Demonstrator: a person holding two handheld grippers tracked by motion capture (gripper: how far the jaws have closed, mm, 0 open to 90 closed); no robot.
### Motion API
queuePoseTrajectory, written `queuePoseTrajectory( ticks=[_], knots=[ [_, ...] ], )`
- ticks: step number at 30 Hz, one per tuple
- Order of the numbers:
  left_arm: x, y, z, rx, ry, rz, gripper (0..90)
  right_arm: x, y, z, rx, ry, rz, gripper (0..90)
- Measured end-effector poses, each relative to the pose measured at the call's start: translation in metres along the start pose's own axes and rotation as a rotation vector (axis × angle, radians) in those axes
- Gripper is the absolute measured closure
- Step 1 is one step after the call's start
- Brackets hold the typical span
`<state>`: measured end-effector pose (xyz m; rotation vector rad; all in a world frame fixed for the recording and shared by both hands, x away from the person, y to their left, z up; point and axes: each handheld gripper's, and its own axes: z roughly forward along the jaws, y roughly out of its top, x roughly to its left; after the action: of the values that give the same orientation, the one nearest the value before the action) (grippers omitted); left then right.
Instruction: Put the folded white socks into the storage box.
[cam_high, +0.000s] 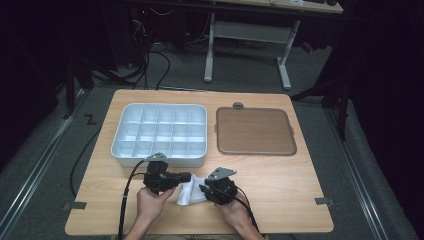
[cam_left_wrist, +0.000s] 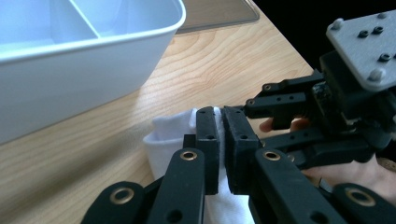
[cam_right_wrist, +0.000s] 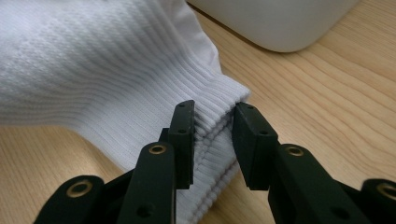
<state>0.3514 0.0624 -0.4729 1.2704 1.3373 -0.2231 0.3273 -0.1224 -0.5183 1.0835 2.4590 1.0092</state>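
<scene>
A: Two grippers meet on one white sock, at six o'clock on the table. The left gripper is pinched shut on its fabric.

B: And the right gripper?

A: Its jaws, part-open, straddle the ribbed cuff, seemingly pressing. I'd bite deeper before lifting.

B: Farther off?

A: At twelve o'clock, the high view adds the white divided tray and brown lid.

My left fingers are pinched nearly together; my right fingers stand slightly apart, both hands low, angled toward each other.
</scene>
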Motion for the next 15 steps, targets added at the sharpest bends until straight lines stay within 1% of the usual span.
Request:
queuePoseTrajectory(
  ticks=[3, 9, 11, 15],
  knots=[
    [-0.002, 0.001, 0.004, 0.001, 0.002, 0.015, 85.7, 0.002, 0.002, 0.003, -0.001, 0.010, 0.001, 70.3],
    [-0.001, 0.000, 0.011, 0.004, -0.002, 0.020, 85.7, 0.007, 0.006, 0.007, -0.006, 0.035, -0.008, 70.3],
    [-0.001, -0.002, 0.014, 0.004, 0.004, 0.028, 85.7, 0.009, 0.007, 0.008, -0.006, 0.048, -0.013, 70.3],
    [0.001, -0.006, 0.018, 0.013, 0.021, 0.052, 85.7, 0.008, 0.007, 0.008, -0.018, 0.069, 0.002, 69.1]
  ],
)
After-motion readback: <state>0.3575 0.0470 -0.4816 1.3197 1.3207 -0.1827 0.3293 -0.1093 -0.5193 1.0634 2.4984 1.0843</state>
